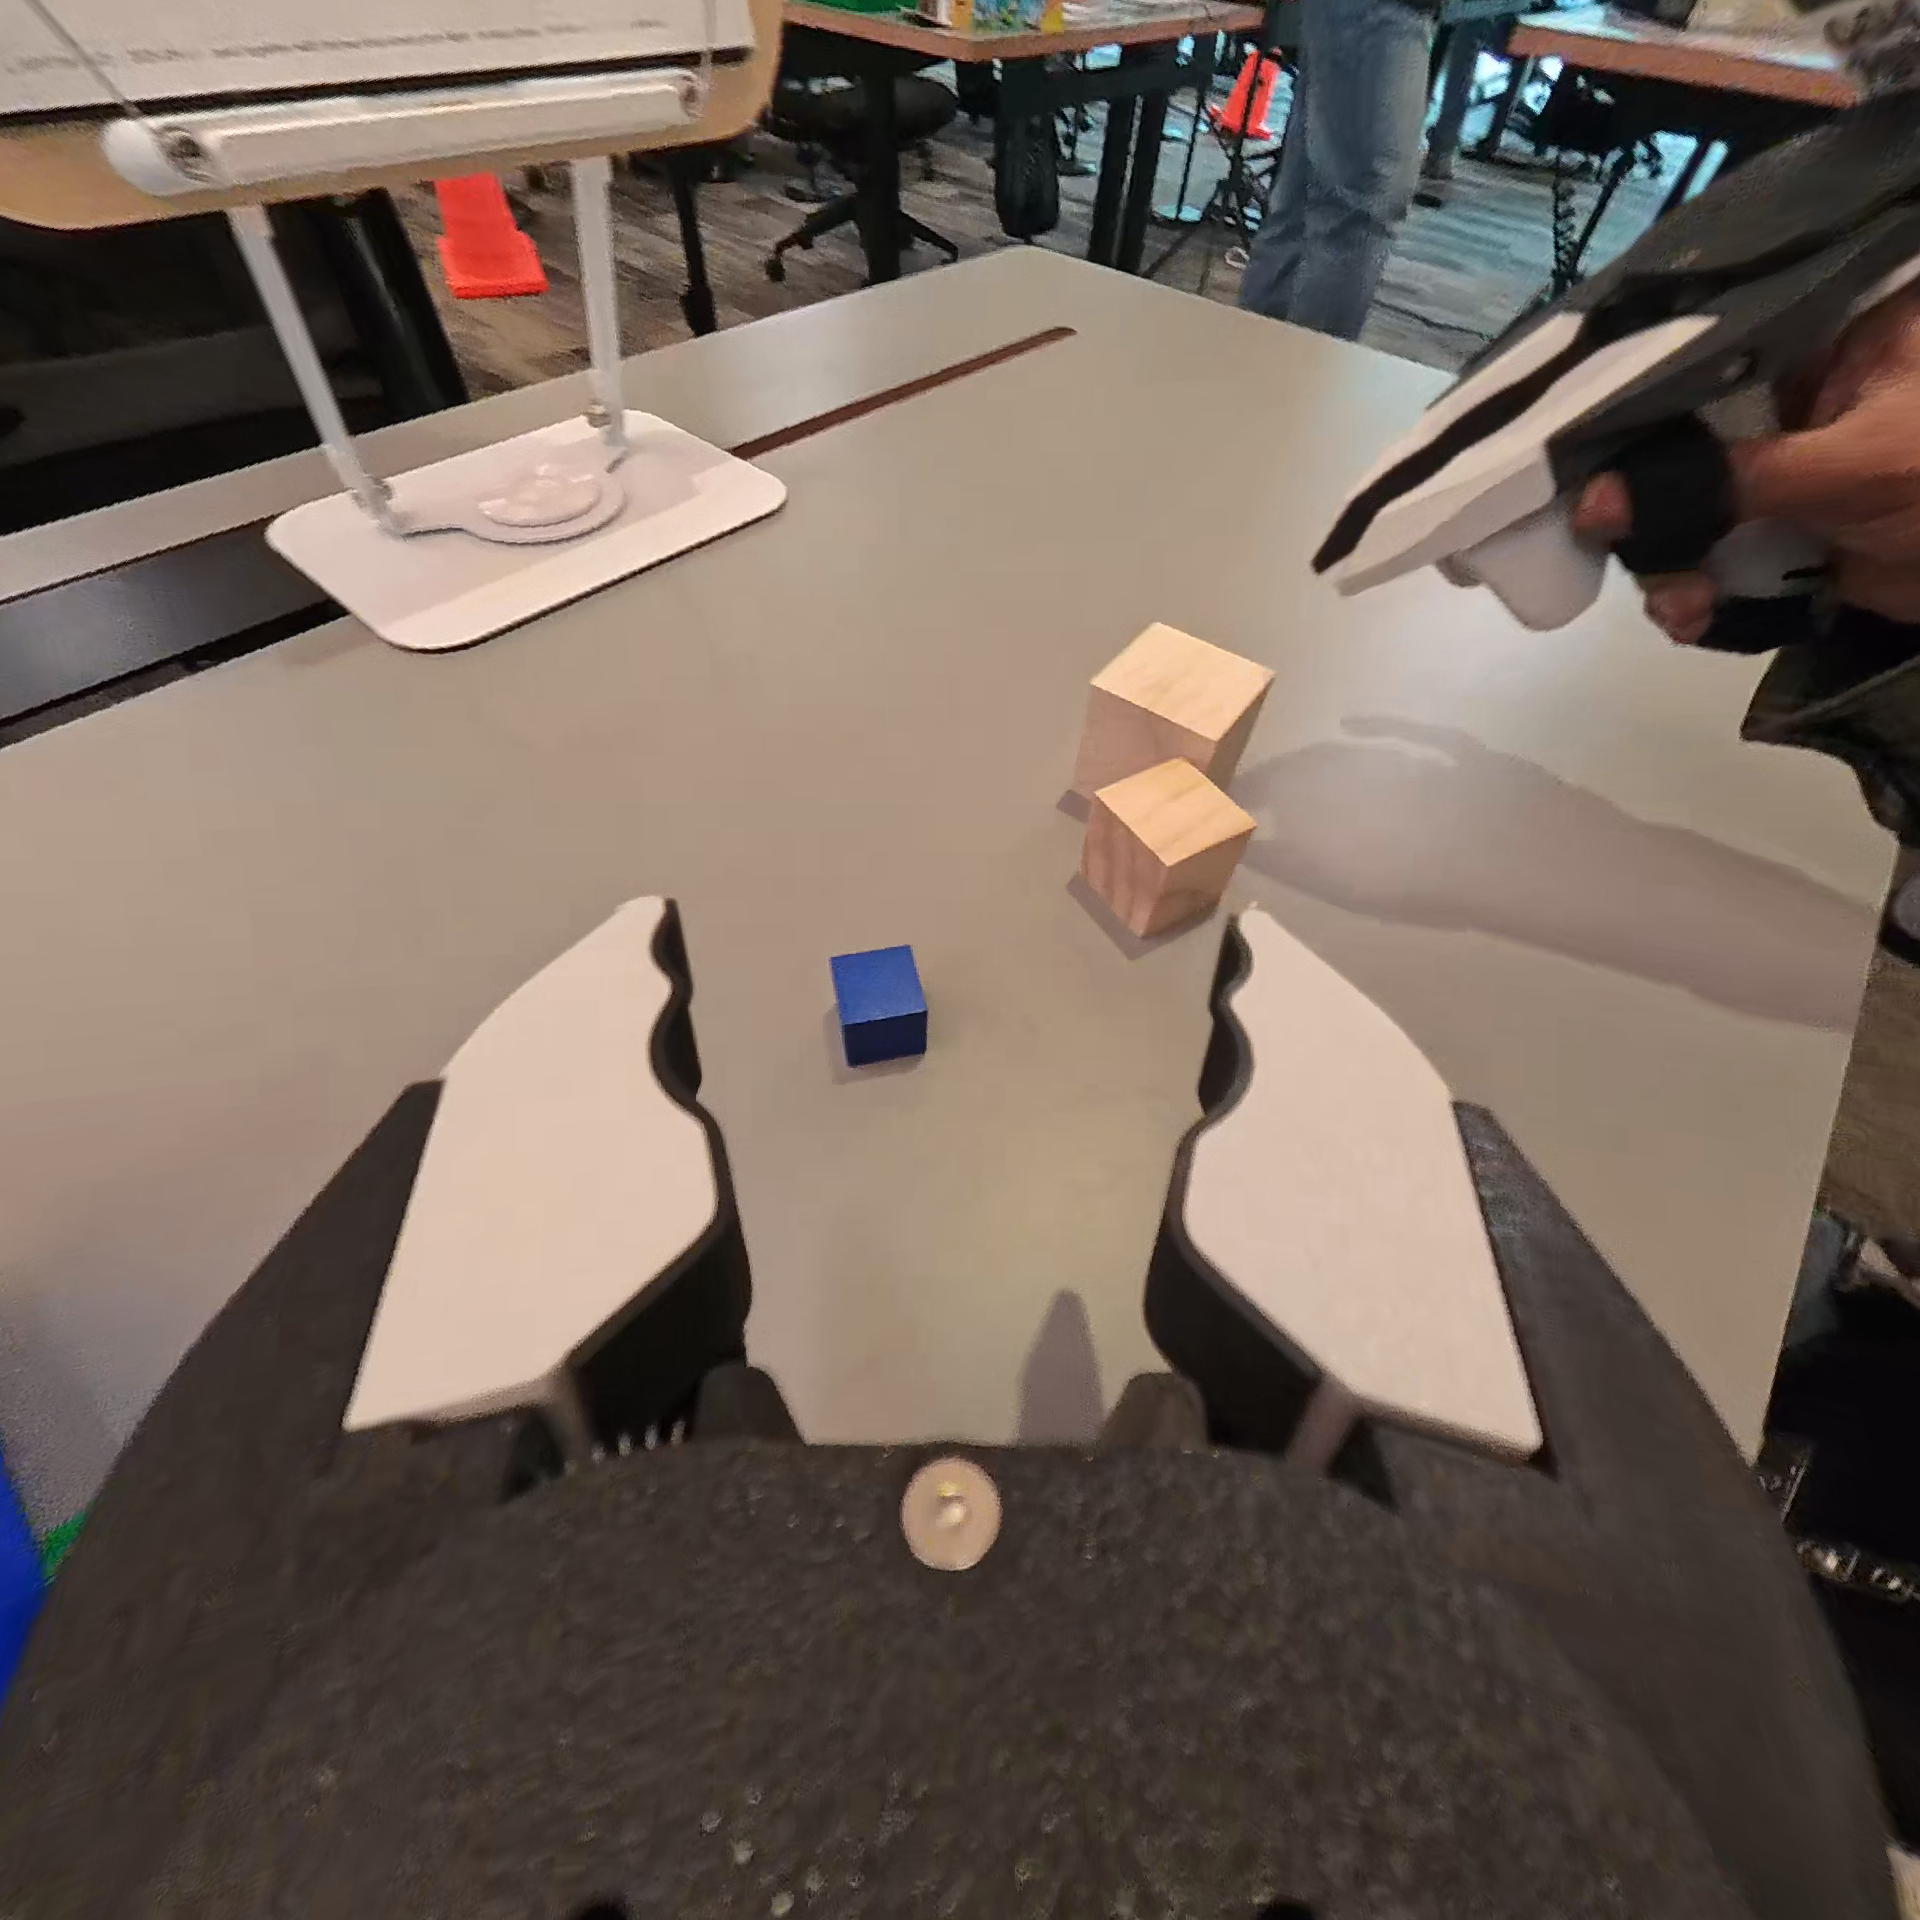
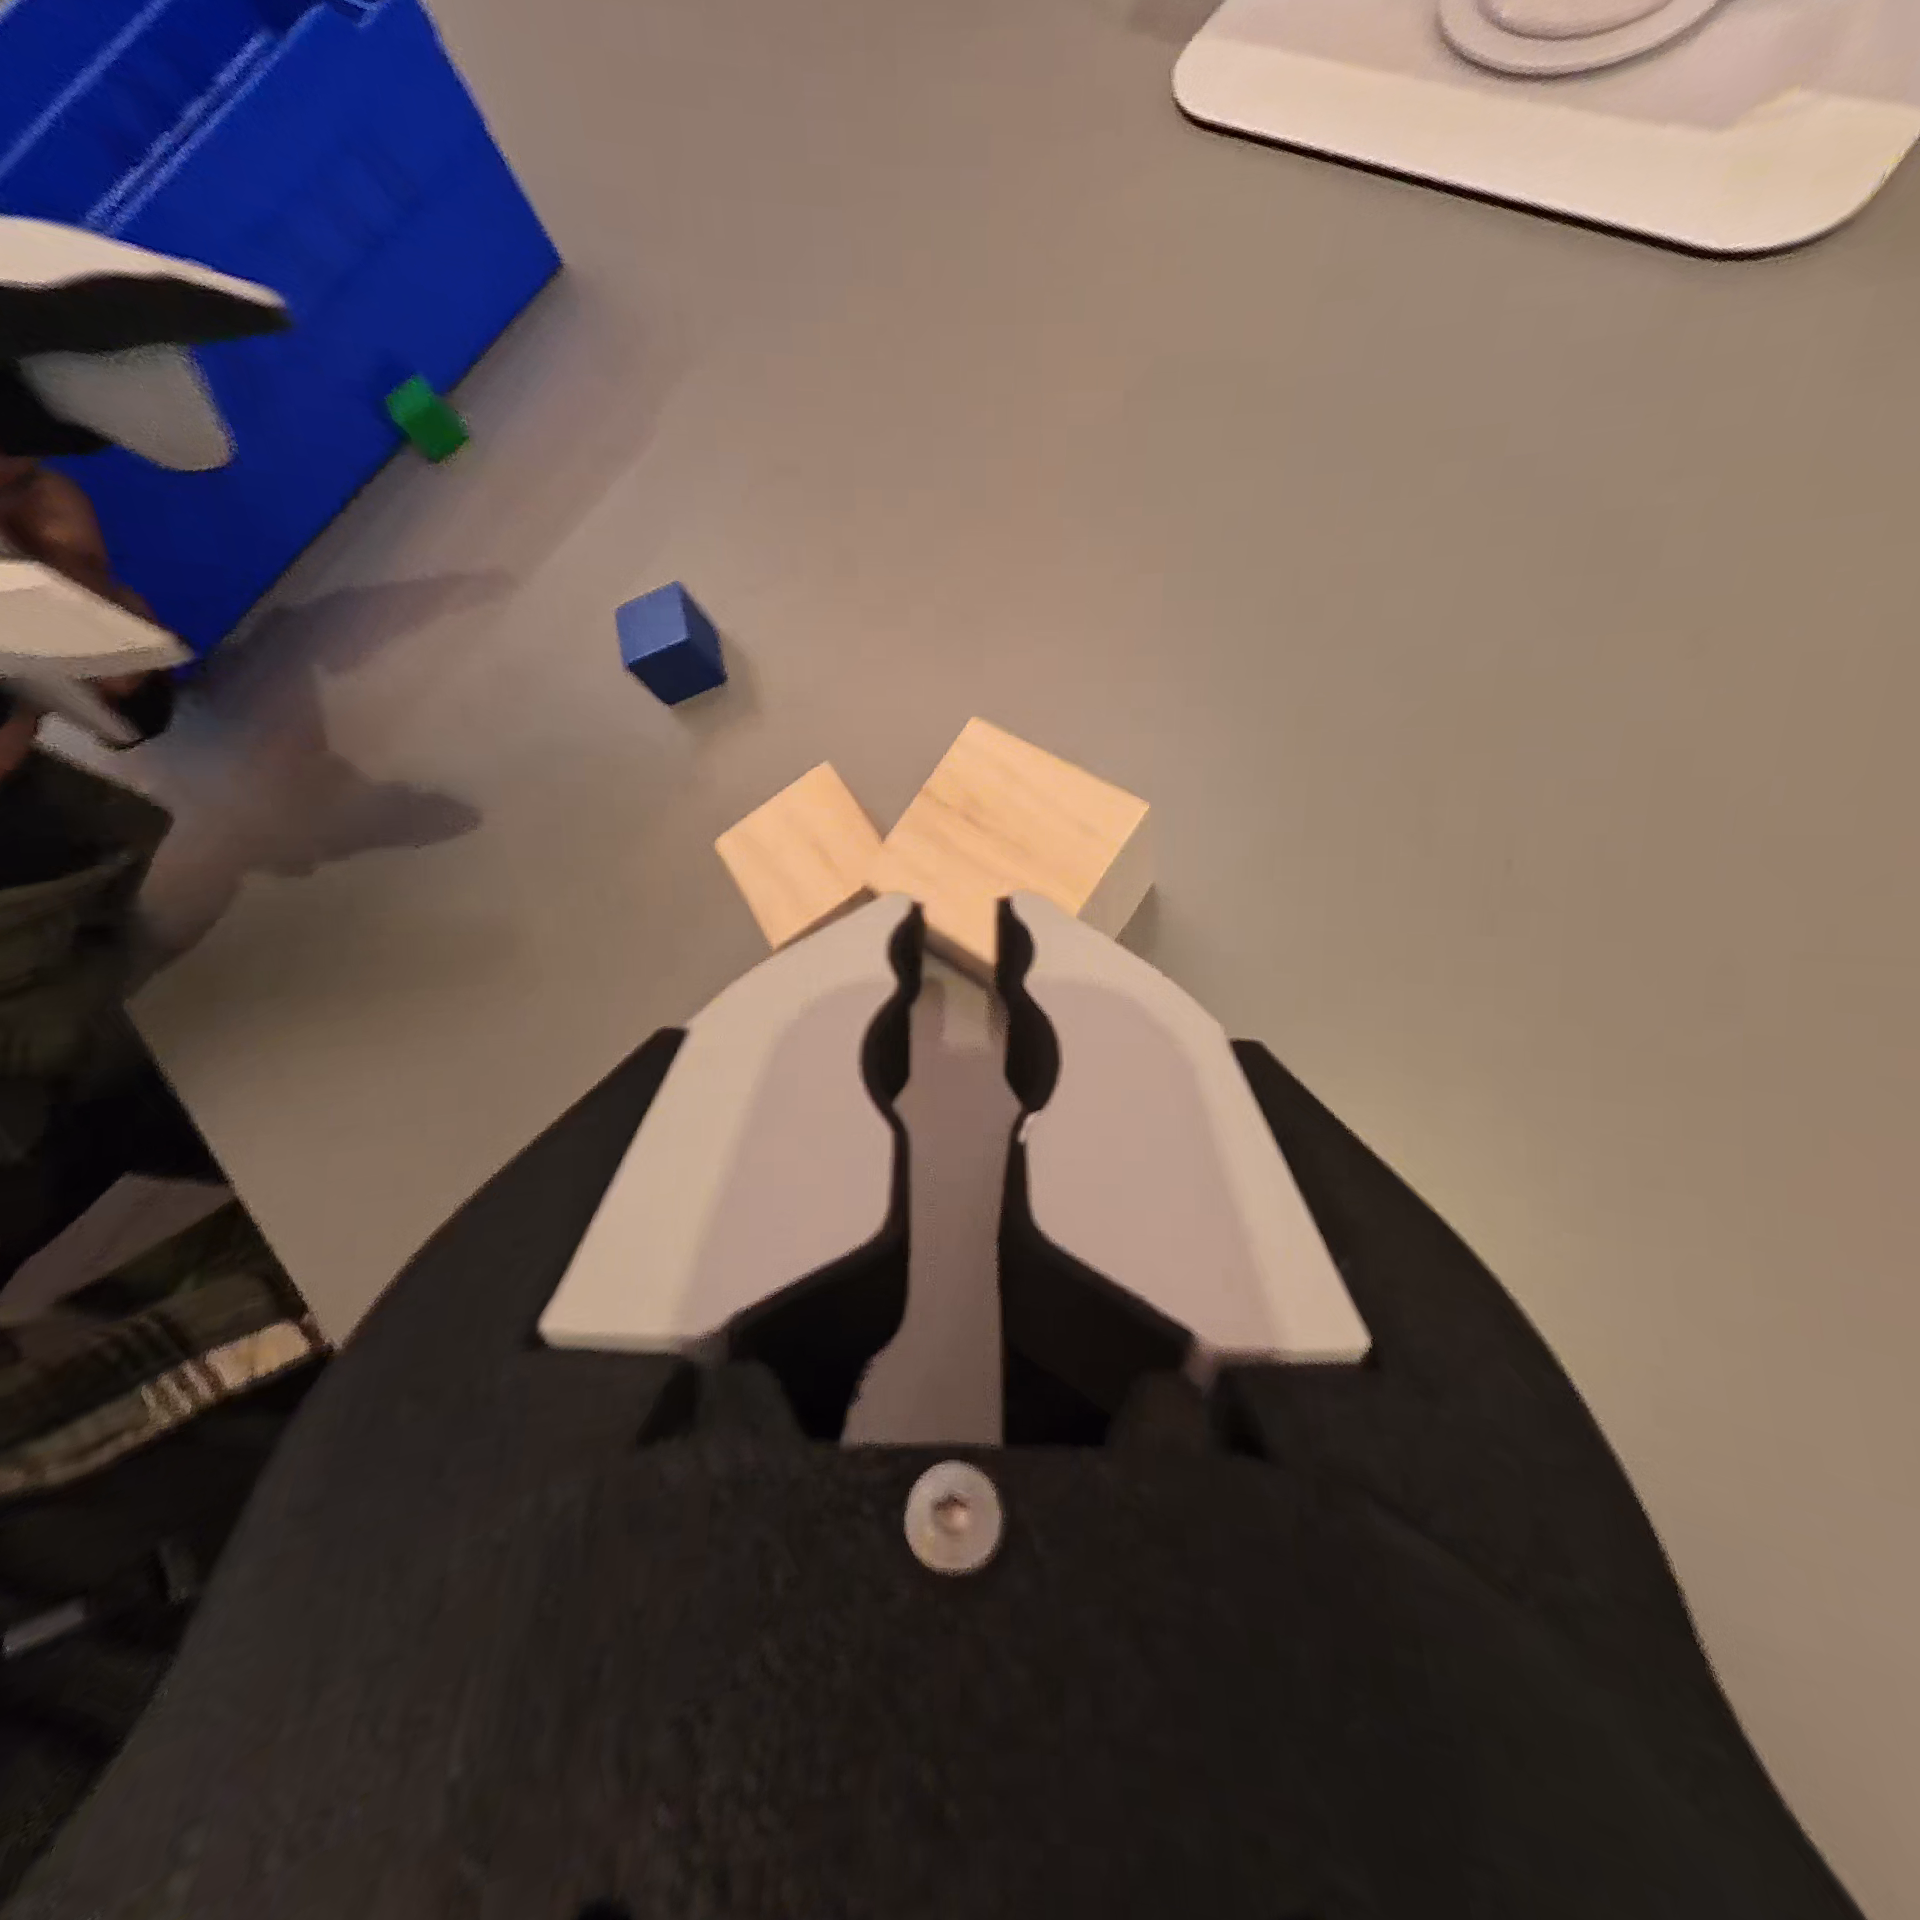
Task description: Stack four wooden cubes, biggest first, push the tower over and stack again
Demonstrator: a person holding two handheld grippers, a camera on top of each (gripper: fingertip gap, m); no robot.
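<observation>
Two bare wooden cubes stand touching on the grey table: the large one (image 1: 1174, 707) (image 2: 1008, 821) and the medium one (image 1: 1164, 847) (image 2: 800, 852). A small blue cube (image 1: 878, 1006) (image 2: 670, 644) sits alone to their left. A tiny green cube (image 2: 426, 419) lies against a blue bin. My left gripper (image 1: 945, 920) is open and empty, low over the table, with the blue cube just ahead between its fingertips. My right gripper (image 2: 958, 912) is shut and empty, held in the air above the near side of the large cube; it also shows in the left wrist view (image 1: 1335, 566).
A blue bin (image 2: 291, 260) stands at the left of the table. A white stand with a flat base (image 1: 520, 561) (image 2: 1558, 135) is at the back. The table's edge (image 1: 1860, 935) runs along the right. Desks, chairs and a standing person are beyond.
</observation>
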